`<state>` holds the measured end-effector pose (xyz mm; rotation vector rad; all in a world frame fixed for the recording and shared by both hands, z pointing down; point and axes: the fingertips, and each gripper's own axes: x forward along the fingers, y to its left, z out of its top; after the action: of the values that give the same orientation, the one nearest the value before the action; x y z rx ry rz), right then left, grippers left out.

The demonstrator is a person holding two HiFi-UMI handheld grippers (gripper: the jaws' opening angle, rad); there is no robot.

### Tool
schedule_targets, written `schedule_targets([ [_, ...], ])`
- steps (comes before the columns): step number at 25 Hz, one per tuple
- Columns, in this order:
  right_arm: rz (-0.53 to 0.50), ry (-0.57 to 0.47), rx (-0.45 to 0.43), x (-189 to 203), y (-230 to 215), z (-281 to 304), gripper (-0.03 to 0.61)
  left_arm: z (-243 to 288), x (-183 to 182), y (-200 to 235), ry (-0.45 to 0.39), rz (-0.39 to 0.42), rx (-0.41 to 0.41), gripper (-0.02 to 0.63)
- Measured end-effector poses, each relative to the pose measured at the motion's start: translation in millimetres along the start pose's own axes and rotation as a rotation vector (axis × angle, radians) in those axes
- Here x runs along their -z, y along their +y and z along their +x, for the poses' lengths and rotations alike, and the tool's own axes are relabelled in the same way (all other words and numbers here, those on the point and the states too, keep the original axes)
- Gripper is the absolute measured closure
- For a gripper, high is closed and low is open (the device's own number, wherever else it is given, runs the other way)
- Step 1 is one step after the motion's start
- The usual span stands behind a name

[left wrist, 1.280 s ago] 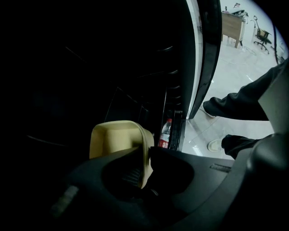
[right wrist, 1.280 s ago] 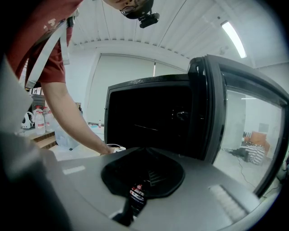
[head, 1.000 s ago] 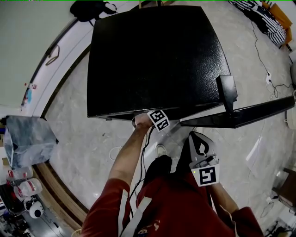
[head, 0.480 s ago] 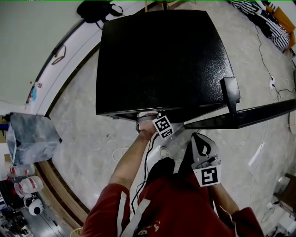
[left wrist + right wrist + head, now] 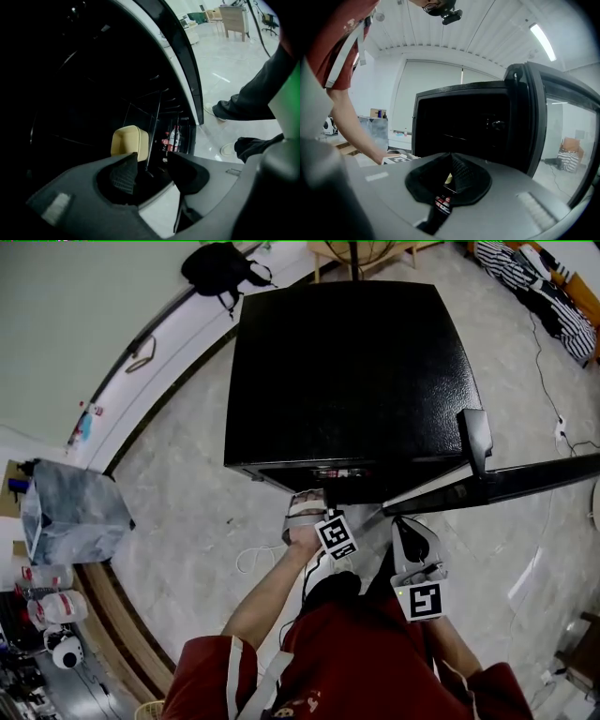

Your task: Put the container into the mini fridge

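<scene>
The black mini fridge (image 5: 347, 371) stands open, its door (image 5: 506, 482) swung out to the right. A pale yellow container (image 5: 130, 140) sits on a shelf inside the dark fridge, just beyond my left gripper (image 5: 152, 169). That gripper's jaws have just been opening and now stand wide apart with nothing between them. In the head view the left gripper (image 5: 306, 510) is just outside the fridge's front edge. My right gripper (image 5: 411, 532) hangs near the door's hinge side, its jaws (image 5: 452, 171) closed together and empty.
Bottles (image 5: 172, 137) with red labels stand low in the fridge. A grey box (image 5: 70, 512) sits on the floor at left, and a black bag (image 5: 220, 266) lies by the wall behind the fridge. A white cable (image 5: 253, 559) curls on the tiles.
My left gripper has drawn back out from under the fridge's front edge toward me. The right gripper has stayed where it was.
</scene>
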<state>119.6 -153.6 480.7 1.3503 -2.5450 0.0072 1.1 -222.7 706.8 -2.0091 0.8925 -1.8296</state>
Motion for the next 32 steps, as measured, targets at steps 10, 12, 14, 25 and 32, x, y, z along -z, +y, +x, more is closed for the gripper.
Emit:
schedule_targets([
  [10, 0.008, -0.048, 0.001, -18.3, 6.0, 3.6, 0.578, -87.9, 28.9, 3.3, -0.044, -0.133, -0.037, 0.407],
  [12, 0.010, -0.051, -0.003, -21.2, 8.3, 4.3, 0.578, -108.9, 34.2, 9.7, -0.061, -0.200, -0.061, 0.407],
  [14, 0.019, -0.055, -0.005, -24.5, 10.6, 4.4, 0.578, -129.4, 38.6, 16.7, -0.087, -0.279, -0.092, 0.407],
  [25, -0.013, -0.111, -0.029, -52.7, 19.6, 15.2, 0.578, -205.2, 44.2, 64.5, -0.309, -0.624, -0.252, 0.407],
  [32, -0.005, -0.137, -0.021, -67.7, 18.7, 19.7, 0.578, -244.5, 38.0, 94.3, -0.579, -0.904, -0.331, 0.407],
])
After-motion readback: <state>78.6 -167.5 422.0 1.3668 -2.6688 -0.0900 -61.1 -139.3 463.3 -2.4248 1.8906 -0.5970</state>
